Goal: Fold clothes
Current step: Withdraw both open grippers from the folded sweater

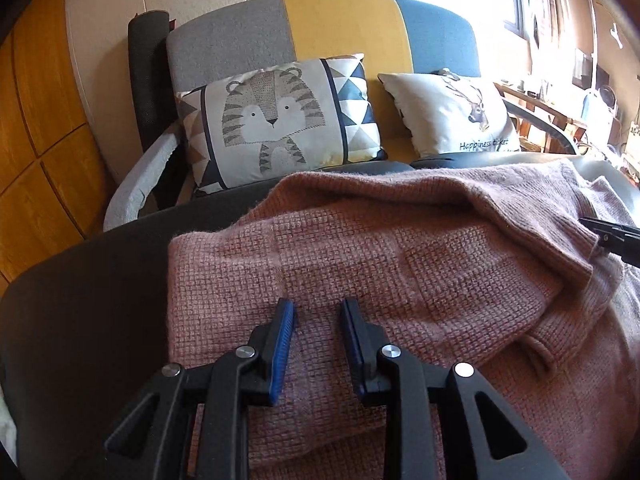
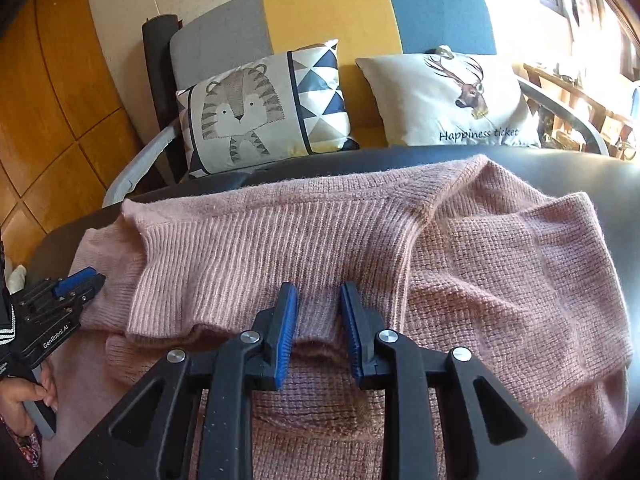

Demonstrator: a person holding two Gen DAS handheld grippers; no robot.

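Note:
A pink knitted sweater [image 1: 400, 260] lies partly folded on a dark round table [image 1: 80, 300]. In the right wrist view, a ribbed part [image 2: 260, 248] of the sweater [image 2: 500, 260] is laid across its body. My left gripper [image 1: 317, 306] hovers over the sweater's left side, jaws a little apart, with no cloth pinched between them. My right gripper [image 2: 319, 290] stands open the same way over the ribbed edge near the front. Each gripper also shows in the other's view: the left gripper [image 2: 78, 280] at the sweater's left edge, the right gripper [image 1: 600, 232] at its right.
Behind the table [image 2: 560, 168] stands an armchair [image 1: 332, 28] in grey, yellow and blue, with a tiger cushion [image 1: 276, 120] and a deer cushion [image 1: 452, 112]. A hand [image 2: 24, 400] holds the left gripper's handle. Wooden floor [image 1: 36, 152] lies to the left, a cluttered shelf [image 1: 560, 104] to the right.

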